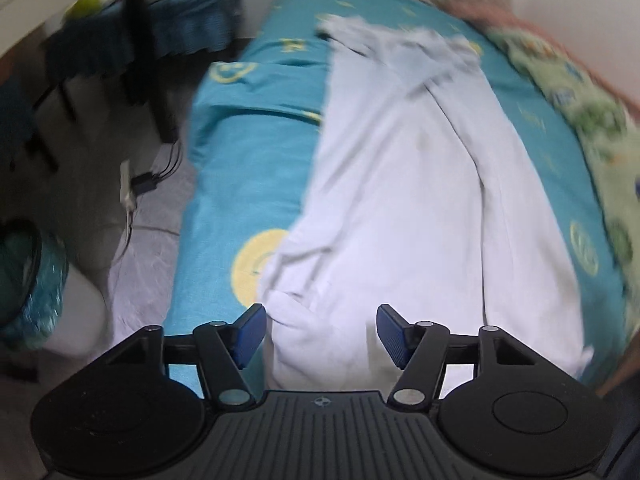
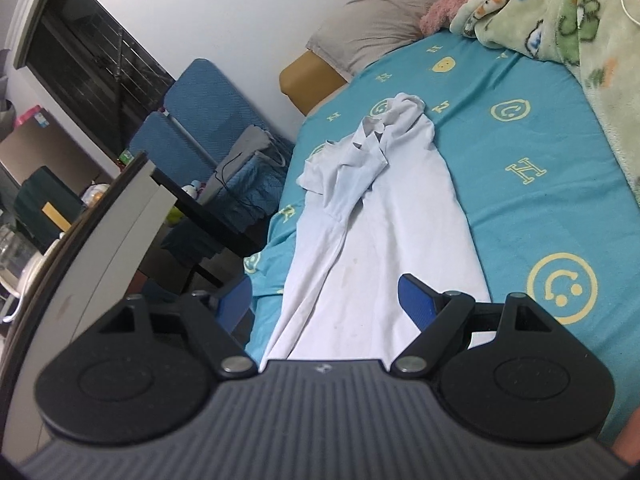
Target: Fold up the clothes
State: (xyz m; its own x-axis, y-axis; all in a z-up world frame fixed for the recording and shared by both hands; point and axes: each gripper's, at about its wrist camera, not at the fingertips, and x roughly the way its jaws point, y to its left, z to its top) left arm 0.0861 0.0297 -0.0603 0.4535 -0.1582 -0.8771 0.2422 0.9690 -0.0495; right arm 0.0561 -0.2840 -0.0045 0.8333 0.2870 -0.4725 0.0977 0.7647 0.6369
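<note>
A white garment (image 1: pixel 400 180) lies lengthwise on the teal bed sheet (image 1: pixel 248 140), folded into a long strip with its sleeves and collar bunched at the far end. My left gripper (image 1: pixel 320 320) hovers over the near left corner of the garment, jaws apart, with cloth below them but no pad pressing on it. In the right wrist view the same garment (image 2: pixel 380 220) runs away from me across the sheet (image 2: pixel 520 140). My right gripper (image 2: pixel 324 284) stands wide open above its near end, and nothing is held.
A green patterned blanket (image 2: pixel 560 12) and a grey pillow (image 2: pixel 384 24) lie at the head and far side of the bed. A blue chair (image 2: pixel 200 120) and a dark desk (image 2: pixel 208 208) stand by the bed's left edge. A power strip (image 1: pixel 128 188) and a bin (image 1: pixel 24 280) are on the floor.
</note>
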